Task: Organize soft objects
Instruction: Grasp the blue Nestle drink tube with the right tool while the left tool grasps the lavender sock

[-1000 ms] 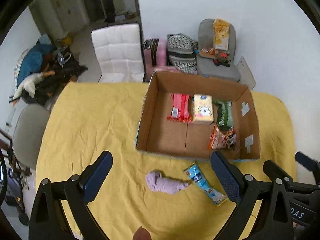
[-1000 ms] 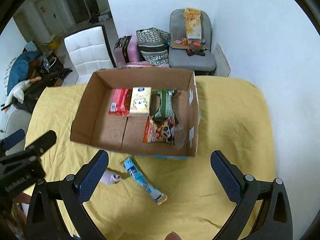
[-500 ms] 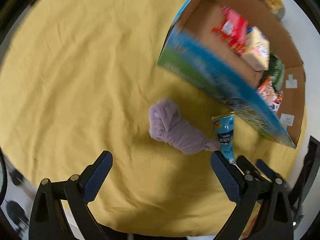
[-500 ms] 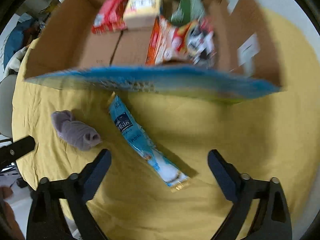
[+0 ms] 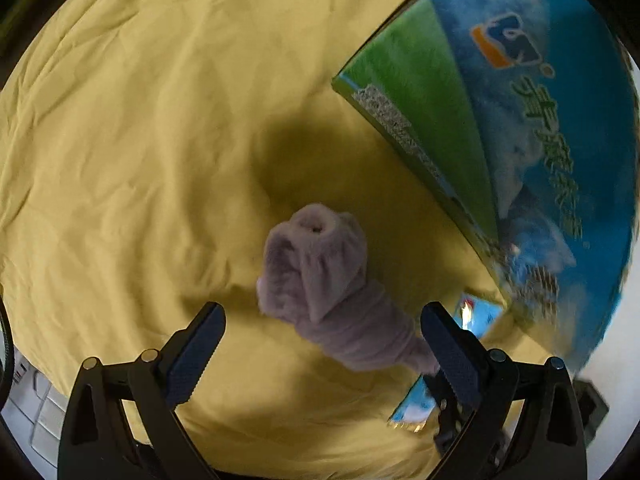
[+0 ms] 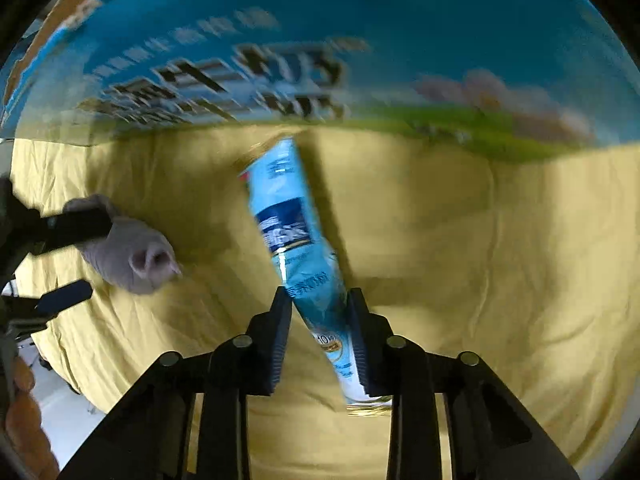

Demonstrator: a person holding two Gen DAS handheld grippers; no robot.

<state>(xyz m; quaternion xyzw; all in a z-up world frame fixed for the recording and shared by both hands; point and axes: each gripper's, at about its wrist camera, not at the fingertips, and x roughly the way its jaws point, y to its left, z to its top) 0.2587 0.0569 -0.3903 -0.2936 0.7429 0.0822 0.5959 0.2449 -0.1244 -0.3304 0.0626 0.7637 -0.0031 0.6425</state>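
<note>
From my remote seat, left to right: one left gripper (image 5: 322, 354), jaws spread wide around one rolled lilac sock (image 5: 332, 292) on the yellow tablecloth (image 5: 140, 160), pads not yet pressing it. One light-blue sachet (image 6: 298, 248) lies just right of the sock, its near end between the jaws of my right gripper (image 6: 318, 334), which are closing; the right pad touches the wrapper, the left seems just clear. One printed cardboard box (image 6: 320, 40) stands beyond both. Risks, as I judge them: the slick sachet, caught near its end, could pivot or slip free; the sock could unroll if pinched at its loose tail; both grippers work close enough to collide.
</note>
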